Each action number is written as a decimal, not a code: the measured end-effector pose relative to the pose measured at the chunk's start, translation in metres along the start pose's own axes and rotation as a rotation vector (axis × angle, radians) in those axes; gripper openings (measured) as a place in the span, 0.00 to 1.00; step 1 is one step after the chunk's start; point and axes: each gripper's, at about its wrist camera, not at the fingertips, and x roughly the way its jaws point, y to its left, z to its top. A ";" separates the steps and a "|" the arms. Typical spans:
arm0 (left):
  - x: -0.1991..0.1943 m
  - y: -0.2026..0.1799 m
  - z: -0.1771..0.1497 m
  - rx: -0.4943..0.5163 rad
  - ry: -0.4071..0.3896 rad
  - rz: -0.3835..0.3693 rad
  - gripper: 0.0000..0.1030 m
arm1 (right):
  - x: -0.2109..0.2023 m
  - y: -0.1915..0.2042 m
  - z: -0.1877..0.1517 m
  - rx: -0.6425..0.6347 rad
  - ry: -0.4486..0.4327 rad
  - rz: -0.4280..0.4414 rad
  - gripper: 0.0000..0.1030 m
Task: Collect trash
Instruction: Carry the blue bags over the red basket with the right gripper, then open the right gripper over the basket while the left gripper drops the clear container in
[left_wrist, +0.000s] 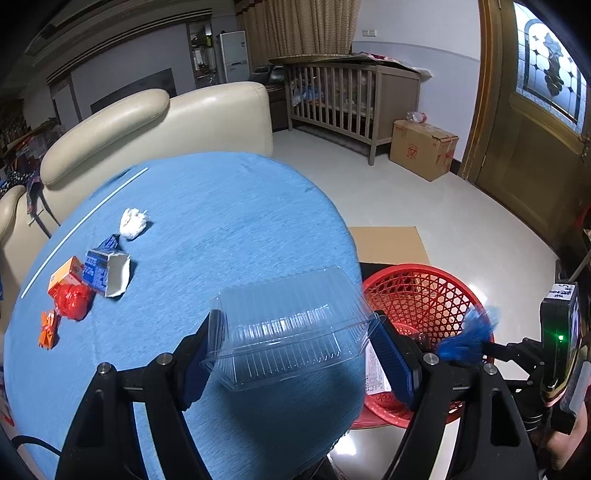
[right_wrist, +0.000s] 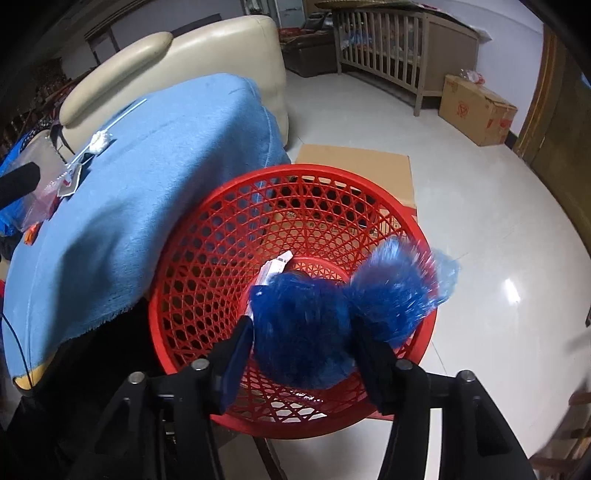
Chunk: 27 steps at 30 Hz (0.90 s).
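My left gripper is shut on a clear plastic clamshell box, held above the right edge of the blue-clothed table. My right gripper is shut on a crumpled blue plastic bag, held over the red mesh basket on the floor; the bag is motion-blurred. It also shows in the left wrist view over the basket. On the table's left lie a white paper wad, a torn blue carton, an orange box, a red wrapper ball and an orange wrapper.
A white label lies in the basket. A white stick lies along the table's far left. A cream sofa stands behind the table. Flat cardboard lies under the basket. A wooden crib and a cardboard box stand beyond.
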 end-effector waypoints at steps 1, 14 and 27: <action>0.001 -0.002 0.001 0.006 0.002 -0.002 0.78 | -0.001 -0.003 0.001 0.010 -0.004 -0.006 0.65; 0.026 -0.066 0.009 0.128 0.045 -0.088 0.78 | -0.066 -0.057 0.014 0.249 -0.208 0.029 0.65; 0.061 -0.090 0.004 0.198 0.182 -0.145 0.82 | -0.088 -0.079 0.020 0.353 -0.300 0.045 0.65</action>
